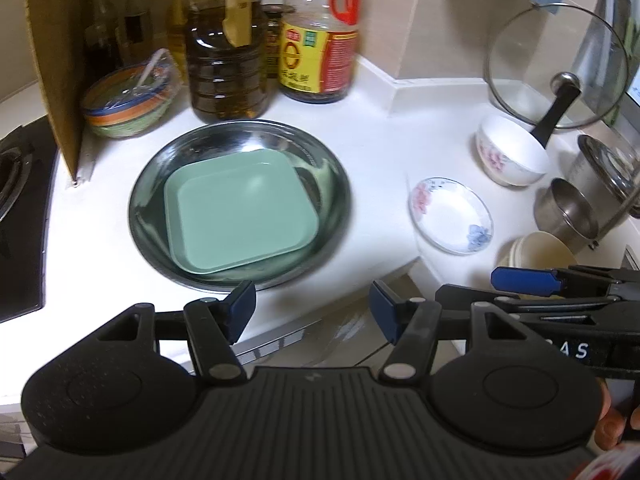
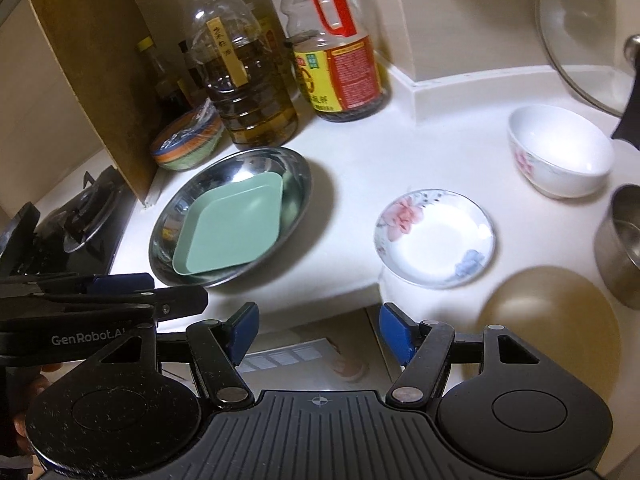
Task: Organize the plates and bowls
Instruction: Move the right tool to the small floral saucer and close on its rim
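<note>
Currently, green square plate (image 1: 242, 216) sits nested inside steel round dish (image 1: 200, 152), mid-bench, just in front of oil bottle (image 1: 226, 60) and sauce bottle (image 1: 320, 40); floral saucer (image 2: 434, 236) lies apart to its right on white bench (image 1: 380, 140), floral bowl (image 2: 560, 150) further back-right; tan bowl (image 2: 548, 320) near bench edge, beside steel cup (image 1: 566, 214).

Left gripper (image 1: 312, 310) hangs at bench edge before steel dish; jaws moderately wide, nothing between them. Right gripper (image 2: 318, 330) likewise; jaws parted, empty, nearest the saucer. 2 grippers sit close side by side.

Risks, judged: saucer is shallow with a thin rim; a pinch could slip and skate it off the edge; grippers could collide; reaching rearward risks knocking bottles or the propped glass lid (image 1: 554, 64).
</note>
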